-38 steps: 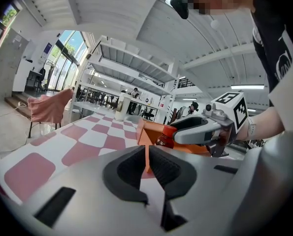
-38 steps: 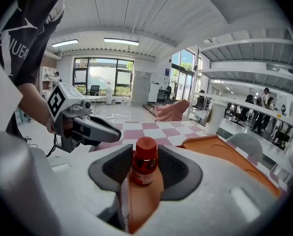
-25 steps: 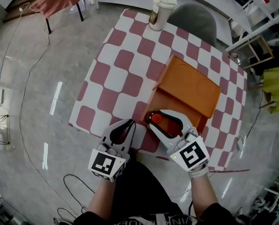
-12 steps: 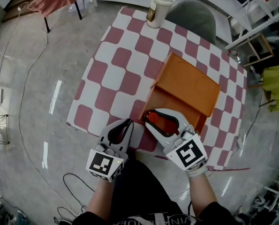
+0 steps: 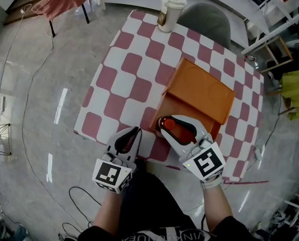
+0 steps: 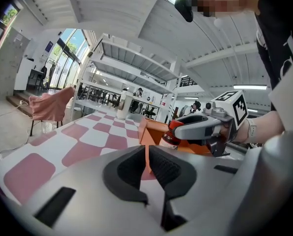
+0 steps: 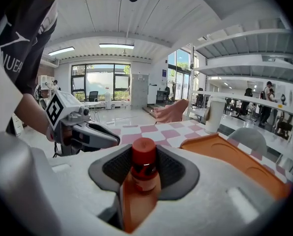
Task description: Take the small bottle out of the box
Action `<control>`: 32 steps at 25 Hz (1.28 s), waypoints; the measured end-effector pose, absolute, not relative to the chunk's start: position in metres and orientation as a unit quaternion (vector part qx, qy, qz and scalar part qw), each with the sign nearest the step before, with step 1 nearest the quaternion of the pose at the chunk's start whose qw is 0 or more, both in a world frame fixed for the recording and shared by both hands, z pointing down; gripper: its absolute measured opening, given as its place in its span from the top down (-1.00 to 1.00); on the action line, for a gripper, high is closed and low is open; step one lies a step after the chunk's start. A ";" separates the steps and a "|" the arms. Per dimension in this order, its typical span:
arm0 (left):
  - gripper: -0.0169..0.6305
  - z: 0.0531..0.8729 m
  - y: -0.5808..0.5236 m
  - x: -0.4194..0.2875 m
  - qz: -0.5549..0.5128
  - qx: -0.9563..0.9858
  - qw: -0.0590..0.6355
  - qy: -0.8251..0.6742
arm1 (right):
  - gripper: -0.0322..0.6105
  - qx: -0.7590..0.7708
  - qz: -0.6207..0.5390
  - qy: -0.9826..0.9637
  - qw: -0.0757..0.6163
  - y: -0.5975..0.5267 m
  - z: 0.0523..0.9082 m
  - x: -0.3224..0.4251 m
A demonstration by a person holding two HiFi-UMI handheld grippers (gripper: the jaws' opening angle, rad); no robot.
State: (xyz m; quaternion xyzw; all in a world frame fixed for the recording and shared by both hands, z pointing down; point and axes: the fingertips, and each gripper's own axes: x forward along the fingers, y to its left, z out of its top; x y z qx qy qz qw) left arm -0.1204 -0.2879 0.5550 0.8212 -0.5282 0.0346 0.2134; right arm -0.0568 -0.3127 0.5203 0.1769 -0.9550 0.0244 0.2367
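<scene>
The grasp is made, and what remains is the carrying out. The right tongs [image 7: 144, 173] are closed on the small bottle [image 5: 176, 130], with their dark pads pressed against either side of it just under the red cap. In the right gripper view the bottle stands upright between them.

The bottle is at the near end of the open orange box [image 5: 170, 109], the end closest to the person, with the box's flat lid lying open beyond it. In the left gripper view the bottle looks raised, with its lower part about level with the box's near wall. I cannot tell whether its base has cleared the rim. From the head view it hangs over the box's near corner, not over the checkered counter [image 5: 134, 64].

So I judge the task roughly half done. The bottle is picked up, but it has not been brought clear of the box or set down anywhere.

The left tongs [image 6: 147, 163] hover near the counter's near edge, just beside the box, and take no part. Their pads are drawn almost together with only a thin slit between them, and they hold nothing (the orange strip seen through the slit is the box's edge beyond).

A lidded paper cup [image 5: 172, 9] stands at the far end of the counter, well apart from all this.
</scene>
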 end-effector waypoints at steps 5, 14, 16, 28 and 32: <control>0.87 0.545 -0.289 -0.115 0.034 0.826 0.209 -0.522 | 0.46 0.204 0.048 -0.955 0.211 -0.319 0.506 -0.046; 0.87 0.533 -0.290 -0.111 0.032 0.832 0.197 -0.517 | 0.46 0.249 0.062 -0.949 0.185 -0.322 0.487 -0.022; 0.87 0.531 -0.291 -0.110 0.030 0.834 0.197 -0.515 | 0.46 0.258 0.063 -0.947 0.183 -0.322 0.484 -0.018; 0.87 0.507 -0.296 -0.092 0.023 0.847 0.189 -0.495 | 0.46 0.299 0.068 -0.939 0.156 -0.320 0.456 0.009; 0.87 0.499 -0.298 -0.088 0.022 0.852 0.184 -0.489 | 0.46 0.310 0.071 -0.937 0.148 -0.319 0.449 0.016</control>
